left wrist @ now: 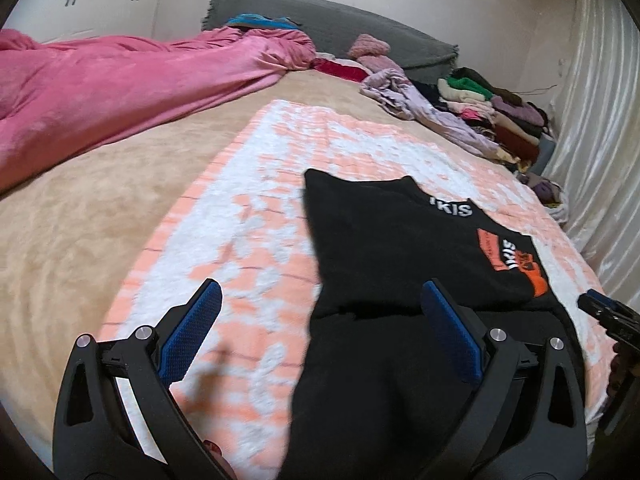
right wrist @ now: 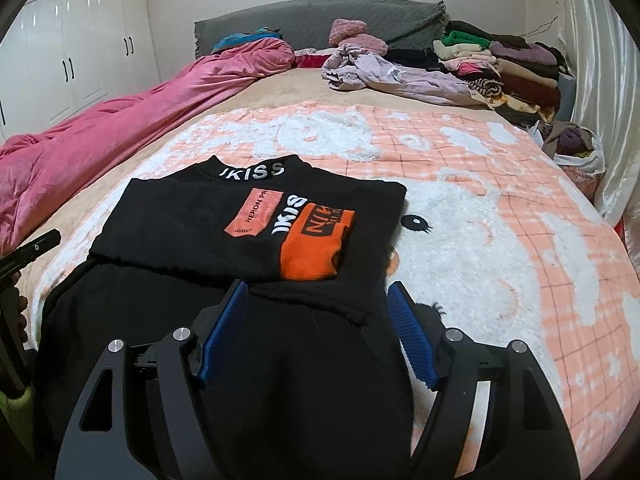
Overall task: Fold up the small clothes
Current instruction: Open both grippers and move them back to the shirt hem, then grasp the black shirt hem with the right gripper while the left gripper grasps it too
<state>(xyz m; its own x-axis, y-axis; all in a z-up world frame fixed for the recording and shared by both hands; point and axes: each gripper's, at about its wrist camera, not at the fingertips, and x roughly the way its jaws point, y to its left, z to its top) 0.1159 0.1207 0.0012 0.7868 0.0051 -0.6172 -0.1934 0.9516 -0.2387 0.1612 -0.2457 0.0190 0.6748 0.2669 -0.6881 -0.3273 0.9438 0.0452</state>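
A black sweater with white lettering and orange patches lies partly folded on a peach and white blanket on the bed. It also shows in the left wrist view. My left gripper is open and empty, over the sweater's near left edge. My right gripper is open and empty, just above the sweater's near part, below the orange patch. The right gripper's tip shows at the right edge of the left wrist view.
A pink duvet lies along the left of the bed. A lilac garment and a pile of folded clothes sit at the far right by the grey headboard. A curtain hangs on the right. White wardrobes stand left.
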